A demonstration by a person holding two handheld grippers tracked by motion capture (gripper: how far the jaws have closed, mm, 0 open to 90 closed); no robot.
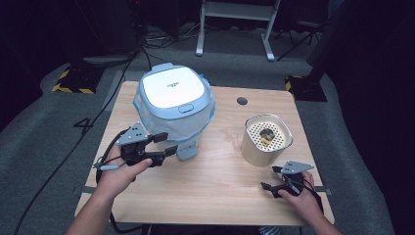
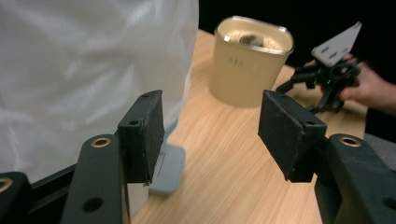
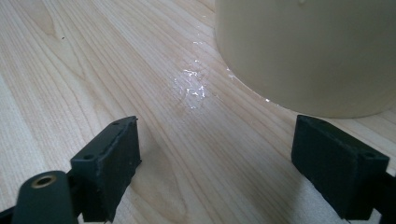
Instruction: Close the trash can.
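While both grippers gape empty, left gripper (image 1: 164, 144) nears bagged bin (image 1: 174, 100); right gripper (image 1: 272, 177) (low) flanks beige container (image 1: 265, 140).

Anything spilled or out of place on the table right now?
Yes: a small wet, glistening patch lies on the wooden table just beside the base of the cream perforated-top container, like a spill. A small grey-blue piece lies loose by the bin's base.

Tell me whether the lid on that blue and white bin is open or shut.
Shut. In the high view the bin's lid lies flat on its rim, with the bag's edge folded out beneath it.
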